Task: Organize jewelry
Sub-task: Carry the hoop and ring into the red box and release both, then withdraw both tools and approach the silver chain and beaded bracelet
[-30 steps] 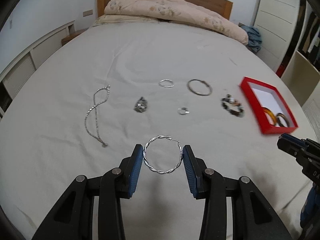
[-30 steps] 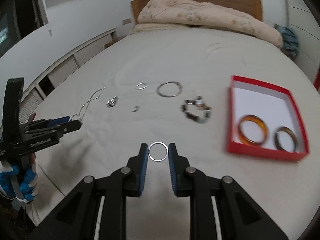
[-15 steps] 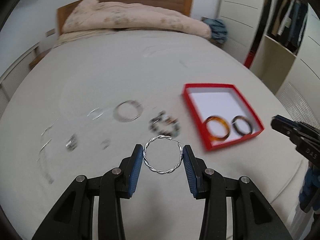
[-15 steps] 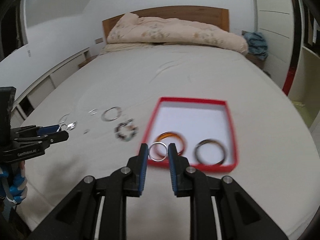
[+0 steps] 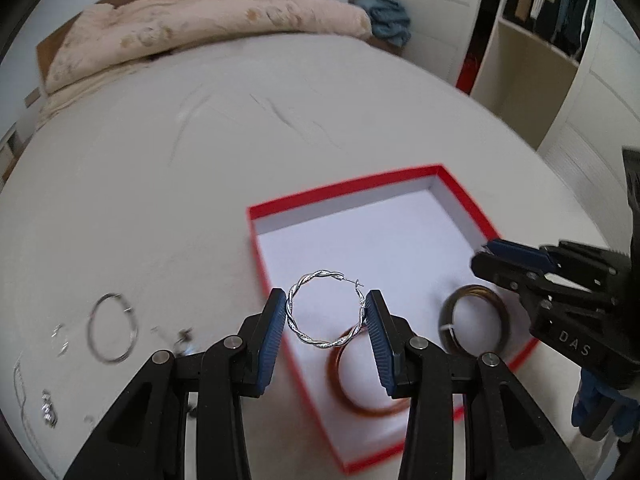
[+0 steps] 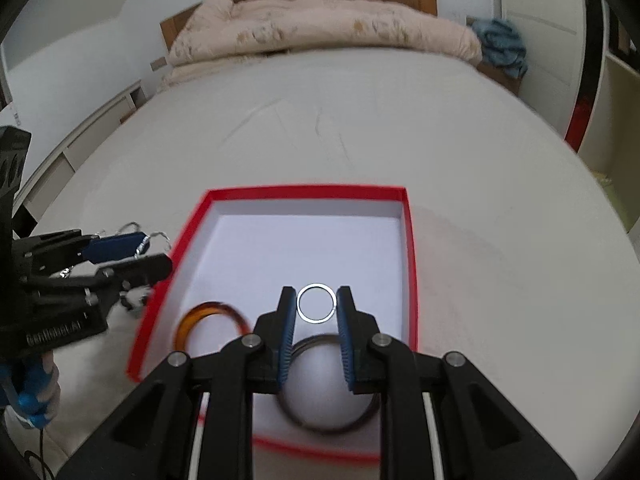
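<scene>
Here, both tools are hovering over the red box (image 6: 409, 240), which is lying on the bed (image 5: 160, 160), and each is pinching one piece of jewelry. The left tool (image 5: 326, 334) is gripping the twisted silver hoop (image 5: 326, 314) across its width, the blue pads pressing on its 3 and 9 o'clock sides and its clasp pointing toward 1 o'clock; seen from the left wrist, the hoop is hanging over the box's white floor just inside the left wall, with the amber bangle (image 5: 360, 384) lying below it toward 6 o'clock. The right tool (image 6: 317, 322) is clamping the small plain silver ring (image 6: 316, 303) at its 3 and 9 o'clock sides, with the ring's opening facing the camera; the dark bangle (image 6: 328, 420) is lying under this tool at 6 o'clock and the amber bangle is lying toward 9 o'clock. The decisive relation appears to be vertical: the box floor is lying straight below both held pieces, so a release would probably drop each inside the walls. The right tool seems nearer the box's middle, the left nearer its edge. More jewelry, including a large plain hoop (image 5: 112, 332), is lying on the bed at 9 o'clock of the left tool. The letters "DAS" (image 5: 575, 342) are showing on the right tool's body; the lettering on the left tool's body is too blurred to read.
</scene>
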Motion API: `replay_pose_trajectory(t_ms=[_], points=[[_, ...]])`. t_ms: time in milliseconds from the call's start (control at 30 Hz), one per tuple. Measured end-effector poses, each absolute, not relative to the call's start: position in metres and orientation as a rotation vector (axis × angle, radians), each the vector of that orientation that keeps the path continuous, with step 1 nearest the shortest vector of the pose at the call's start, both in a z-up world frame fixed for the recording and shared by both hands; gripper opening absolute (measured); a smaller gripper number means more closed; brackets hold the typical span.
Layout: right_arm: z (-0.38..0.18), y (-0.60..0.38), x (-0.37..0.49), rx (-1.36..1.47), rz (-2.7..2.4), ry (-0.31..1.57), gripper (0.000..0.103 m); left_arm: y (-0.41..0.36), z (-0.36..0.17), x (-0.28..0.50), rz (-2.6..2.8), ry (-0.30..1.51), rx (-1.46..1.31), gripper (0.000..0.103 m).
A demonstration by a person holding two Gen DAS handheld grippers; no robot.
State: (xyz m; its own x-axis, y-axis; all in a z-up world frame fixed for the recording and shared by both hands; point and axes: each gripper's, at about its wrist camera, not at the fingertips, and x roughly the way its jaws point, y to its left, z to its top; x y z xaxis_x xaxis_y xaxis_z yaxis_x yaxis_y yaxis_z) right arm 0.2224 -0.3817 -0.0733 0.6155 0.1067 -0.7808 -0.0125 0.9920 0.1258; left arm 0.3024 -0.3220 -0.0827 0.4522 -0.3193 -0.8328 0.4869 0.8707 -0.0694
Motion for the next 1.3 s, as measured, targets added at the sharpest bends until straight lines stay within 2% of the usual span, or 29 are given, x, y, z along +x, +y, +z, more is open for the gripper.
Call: replay_pose_trajectory(t_ms=[400,633,767,833,1000,1300], points=[[-0.118,-0.377,0.252,-0.029,0.105,1.060,0.020,-0.346,-0.126,0.318,-0.491,1.020,0.282,0.041],[-0.114,-0.367,0.247,-0.159,0.109,1.093,0.022,-0.347,-0.129,0.319,-0.512,1.036,0.282,0.041],[-0.102,-0.370,0.236,-0.155,0.082,1.084,0.030,-0.348,-0.126,0.319,-0.518,1.044,0.280,0.044],[-0.094,-0.372,0.228,-0.151,0.083,1.081,0.030,-0.347,-0.121,0.314,-0.514,1.040,0.287,0.045],[-0.062,-0.382,0.205,-0.133,0.037,1.036,0.031,-0.330,-0.084,0.299,-0.505,1.009,0.253,0.049],[0.040,-0.386,0.127,-0.022,-0.037,0.877,0.031,-0.231,0.052,0.250,-0.386,0.856,0.132,0.049]])
